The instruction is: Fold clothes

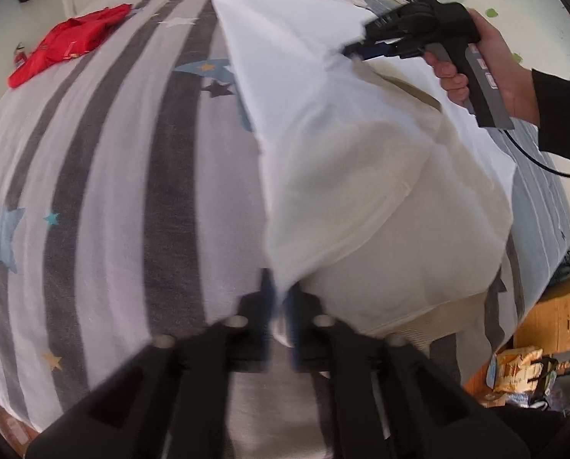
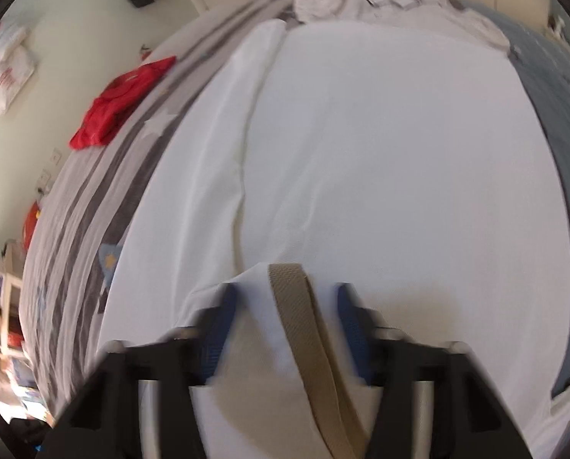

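A white garment (image 1: 323,114) with beige ribbed trim (image 2: 304,321) lies on the striped bed and is partly lifted and folded over itself. My left gripper (image 1: 281,298) is shut on the garment's near corner. My right gripper (image 1: 352,51) shows in the left wrist view at the garment's far right edge, pinching the cloth. In the right wrist view the fingers (image 2: 220,329) stand apart with the white cloth (image 2: 361,153) and the beige trim between them at my right gripper (image 2: 285,306); whether they press it is unclear.
The bed (image 1: 113,191) has a grey-and-white striped cover with stars. A red garment (image 1: 67,42) lies at the far left, also in the right wrist view (image 2: 120,103). A pile of white clothes (image 2: 380,0) sits at the far end. A wooden box (image 1: 552,317) and clutter stand right of the bed.
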Action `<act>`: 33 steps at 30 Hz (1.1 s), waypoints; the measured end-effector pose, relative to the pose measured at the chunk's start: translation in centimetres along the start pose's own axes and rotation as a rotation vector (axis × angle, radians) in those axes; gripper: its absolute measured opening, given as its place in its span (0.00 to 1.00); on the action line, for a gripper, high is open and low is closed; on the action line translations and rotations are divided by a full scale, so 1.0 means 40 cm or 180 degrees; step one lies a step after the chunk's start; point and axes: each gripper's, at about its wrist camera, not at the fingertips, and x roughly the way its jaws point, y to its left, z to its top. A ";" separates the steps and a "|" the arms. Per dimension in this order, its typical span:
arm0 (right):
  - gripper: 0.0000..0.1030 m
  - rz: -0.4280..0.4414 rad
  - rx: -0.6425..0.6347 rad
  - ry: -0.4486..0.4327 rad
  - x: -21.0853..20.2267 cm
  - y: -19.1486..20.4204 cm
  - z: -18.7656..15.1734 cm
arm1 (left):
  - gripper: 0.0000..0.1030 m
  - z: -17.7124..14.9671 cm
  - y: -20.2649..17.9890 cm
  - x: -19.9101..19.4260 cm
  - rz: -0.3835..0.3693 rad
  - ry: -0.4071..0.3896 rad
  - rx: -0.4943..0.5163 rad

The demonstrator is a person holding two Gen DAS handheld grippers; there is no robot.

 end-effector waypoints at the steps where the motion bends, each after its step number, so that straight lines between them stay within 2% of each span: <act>1: 0.14 0.0009 0.0049 0.0018 0.004 -0.003 0.002 | 0.03 0.001 0.006 -0.007 -0.0002 -0.0021 -0.0047; 4: 0.09 0.0055 0.0155 -0.0030 -0.011 0.007 -0.001 | 0.03 -0.001 0.027 -0.028 -0.0042 -0.0063 -0.0202; 9: 0.09 0.0159 0.0415 -0.0154 -0.055 0.011 -0.007 | 0.03 -0.018 0.049 -0.016 -0.0124 0.0020 -0.0415; 14: 0.10 -0.0017 0.0467 0.0082 0.015 -0.022 -0.023 | 0.03 -0.028 0.075 0.020 -0.0237 0.0158 -0.0622; 16: 0.10 -0.0041 0.0413 0.0079 0.026 -0.021 -0.024 | 0.03 -0.028 0.075 0.021 -0.0283 0.0185 -0.0642; 19: 0.18 -0.0093 0.0312 0.0049 0.003 -0.011 -0.013 | 0.10 -0.021 0.079 -0.004 -0.0355 0.0207 -0.0619; 21: 0.21 -0.0139 0.0250 -0.0008 -0.026 -0.009 -0.011 | 0.24 -0.022 0.085 -0.030 -0.0469 0.0278 -0.0602; 24: 0.21 -0.0243 0.0204 -0.0028 -0.064 -0.008 0.003 | 0.28 -0.029 0.094 -0.084 -0.0613 0.0375 -0.0540; 28: 0.21 -0.0265 0.0259 -0.0069 -0.087 -0.020 0.034 | 0.28 0.021 0.120 -0.115 -0.0569 0.0312 -0.0477; 33: 0.21 -0.0149 0.0419 -0.0165 -0.080 -0.042 0.094 | 0.28 0.152 0.172 -0.043 -0.0280 0.0133 -0.0461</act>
